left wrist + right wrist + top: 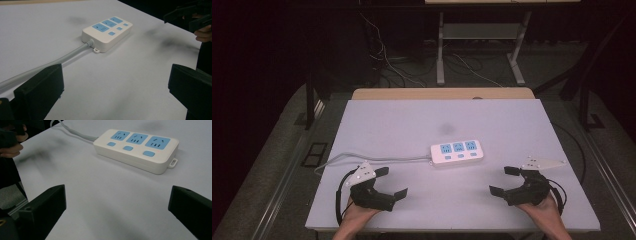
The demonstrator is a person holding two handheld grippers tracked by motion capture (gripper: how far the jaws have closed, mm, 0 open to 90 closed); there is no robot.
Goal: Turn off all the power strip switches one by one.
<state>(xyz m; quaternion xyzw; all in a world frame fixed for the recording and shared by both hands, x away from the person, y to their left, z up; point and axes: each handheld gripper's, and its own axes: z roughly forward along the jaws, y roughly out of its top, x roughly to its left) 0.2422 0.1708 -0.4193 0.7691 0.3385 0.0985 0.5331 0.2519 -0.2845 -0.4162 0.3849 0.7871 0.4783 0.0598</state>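
Note:
A white power strip (pixel 457 152) with three blue sockets and three blue buttons lies in the middle of the white table (pixel 412 120). Its grey cord (pixel 362 158) runs left to the table's edge. My left gripper (pixel 391 183) rests near the front left, open, with nothing between its jaws. My right gripper (pixel 504 181) sits at the front right, open and empty. From the left gripper view the power strip (pixel 107 31) lies ahead with its cord (pixel 50 63) trailing toward the left jaw. From the right gripper view the power strip (pixel 137 148) lies ahead, slightly right.
The table's wooden far edge (pixel 442 93) shows beyond the white top. Behind it stand a metal table frame (pixel 482 50) and loose cables (pixel 387 60) on a dark floor. A rail (pixel 287 175) runs along the floor at the left.

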